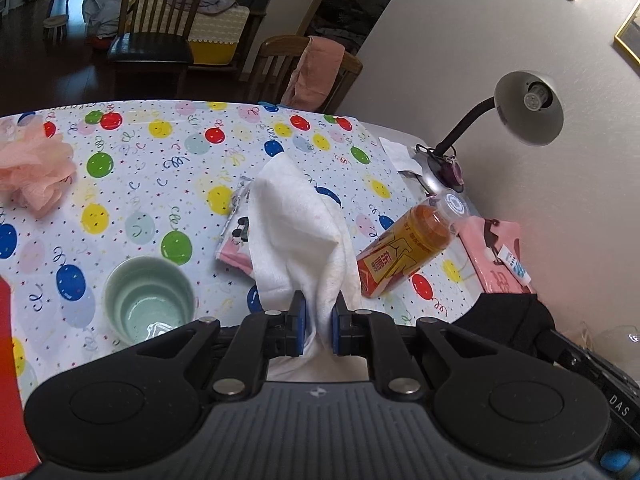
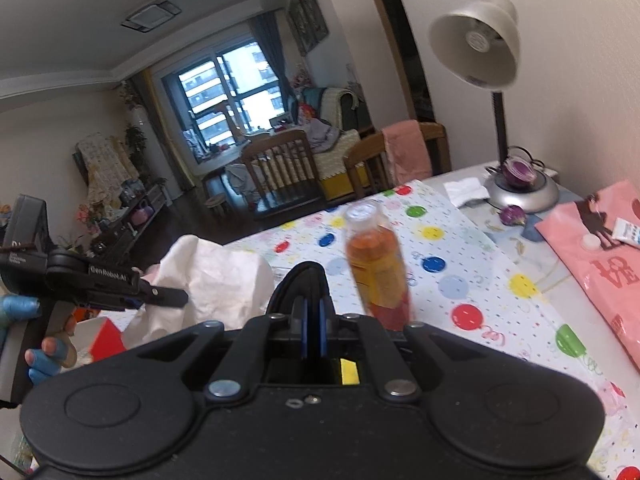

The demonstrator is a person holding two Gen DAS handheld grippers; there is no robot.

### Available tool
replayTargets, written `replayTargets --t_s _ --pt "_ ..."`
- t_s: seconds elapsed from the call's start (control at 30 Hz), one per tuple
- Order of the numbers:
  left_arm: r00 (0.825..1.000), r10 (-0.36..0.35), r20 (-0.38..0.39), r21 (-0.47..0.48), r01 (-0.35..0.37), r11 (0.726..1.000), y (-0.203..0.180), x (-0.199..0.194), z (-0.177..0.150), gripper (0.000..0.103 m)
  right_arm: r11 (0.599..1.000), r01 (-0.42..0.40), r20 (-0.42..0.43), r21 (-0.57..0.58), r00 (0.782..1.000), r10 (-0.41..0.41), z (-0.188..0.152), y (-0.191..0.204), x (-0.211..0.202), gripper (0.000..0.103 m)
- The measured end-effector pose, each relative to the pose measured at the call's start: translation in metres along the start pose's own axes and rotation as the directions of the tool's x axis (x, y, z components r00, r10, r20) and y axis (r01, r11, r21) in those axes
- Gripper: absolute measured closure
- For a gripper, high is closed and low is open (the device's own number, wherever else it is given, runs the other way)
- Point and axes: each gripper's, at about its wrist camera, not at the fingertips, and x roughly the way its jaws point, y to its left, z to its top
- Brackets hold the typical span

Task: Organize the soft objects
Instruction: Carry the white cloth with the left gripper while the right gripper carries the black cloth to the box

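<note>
Left claw (image 1: 319,312) clamped on white cloth (image 1: 296,224) above worktop (image 1: 132,184); right claw (image 2: 314,312) pressed together, empty.

The left gripper (image 2: 160,298), seen from the right wrist camera, carries white lettering on its black side — "GenRobot.AI"; smaller print on the block behind it is too fine to read. The pink bag (image 2: 600,264) at the table's right edge shows "LOVE" in dark red, upside down from this side. In the left wrist view, "DAS" stands in white on the other device's black body (image 1: 618,400). The orange bottle (image 1: 404,252) has a red and yellow label with characters — not legible.
</note>
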Motion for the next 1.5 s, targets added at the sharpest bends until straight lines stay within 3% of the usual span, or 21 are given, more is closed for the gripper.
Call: replayTargets --t_s 0.7,1.5 --pt "0.993 0.001 0.118 -0.053 0.005 0.999 0.101 -0.141 -0.018 0.091 0.981 -0.155 0.033 -0.121 0.987 0.160 0.018 0.142 0.013 0.098" --pt "0.962 0.198 0.189 -0.154 -0.170 0.973 0.258 -0.260 -0.044 0.091 0.935 -0.293 -0.049 -0.198 0.956 0.289 -0.011 0.307 0.075 0.098"
